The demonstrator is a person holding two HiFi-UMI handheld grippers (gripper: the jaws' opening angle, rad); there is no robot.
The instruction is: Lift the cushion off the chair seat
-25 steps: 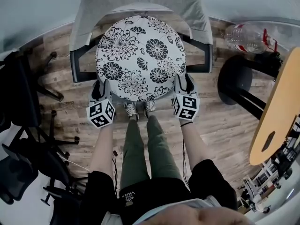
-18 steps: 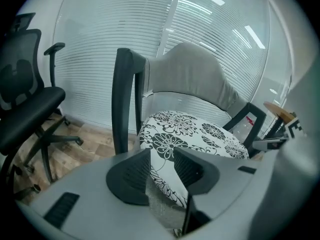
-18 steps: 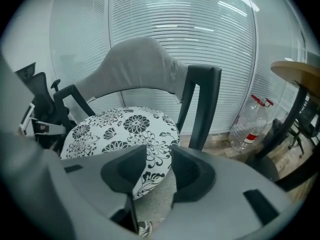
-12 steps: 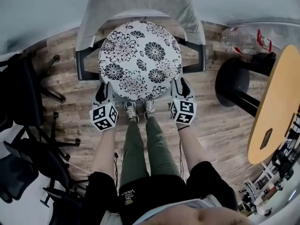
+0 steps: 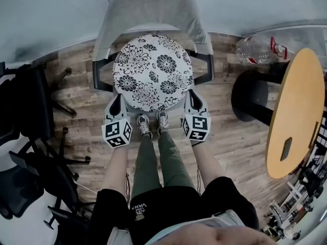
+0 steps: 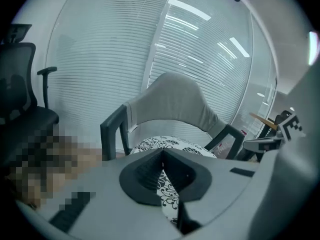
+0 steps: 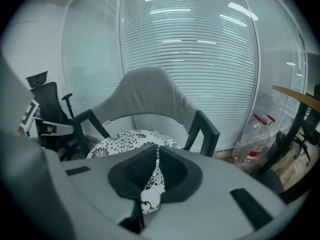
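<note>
The left gripper (image 6: 163, 170) has just been closing its jaws and now pinches a fold of the cushion (image 6: 169, 196) at its near-left rim; the patterned fabric shows squeezed between the dark pads. The right gripper (image 7: 155, 171) has likewise just been closing and nips the near-right rim the same way.

Both holds take only a thin lip of the cover. I judge that the fabric could slide out of one pinch as the weight comes on, dropping that side.

The round cushion lies over the seat of the chair (image 5: 153, 6), between the two armrests (image 5: 100, 73); whether its far edge is off the seat I cannot tell. With both grips on the near side, that far edge may sag and catch on an armrest. A slipped cushion could fall to the wooden floor (image 5: 230, 131), by the person's shoes (image 5: 152, 122).
</note>
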